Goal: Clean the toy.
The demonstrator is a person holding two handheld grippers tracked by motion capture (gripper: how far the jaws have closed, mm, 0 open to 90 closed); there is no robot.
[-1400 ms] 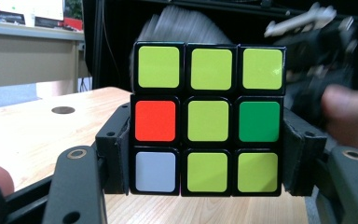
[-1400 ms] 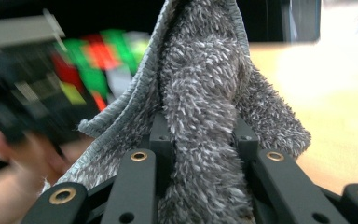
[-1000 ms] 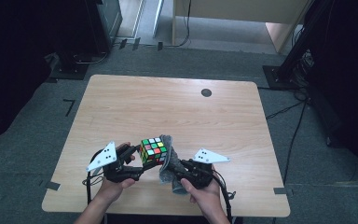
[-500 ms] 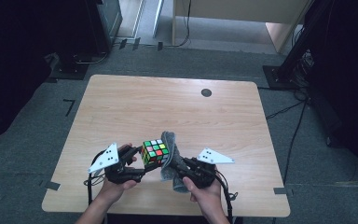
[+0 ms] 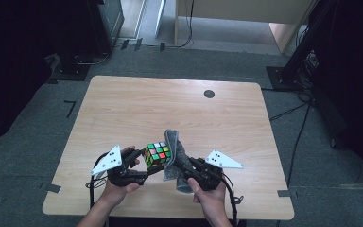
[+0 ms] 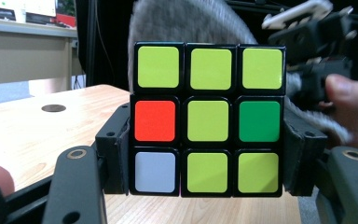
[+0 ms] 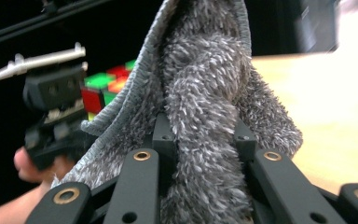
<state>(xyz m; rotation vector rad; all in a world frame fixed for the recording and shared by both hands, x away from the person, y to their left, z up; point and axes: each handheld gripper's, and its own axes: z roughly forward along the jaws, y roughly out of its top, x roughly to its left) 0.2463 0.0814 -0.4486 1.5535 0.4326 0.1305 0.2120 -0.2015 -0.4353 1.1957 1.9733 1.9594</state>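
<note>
Cloth [image 5: 172, 153] is now rising higher behind the cube [image 5: 157, 155] than 1 second ago | your left gripper [image 5: 139, 163] is clamping the cube above the table's [image 5: 123, 109] near edge | your right gripper [image 5: 183, 166] is pinching the cloth | cloth is hiding the cube's far side.

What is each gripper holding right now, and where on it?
Left gripper clamps the puzzle cube by two opposite side faces. Right gripper pinches a bunched fold of the grey cloth.
</note>
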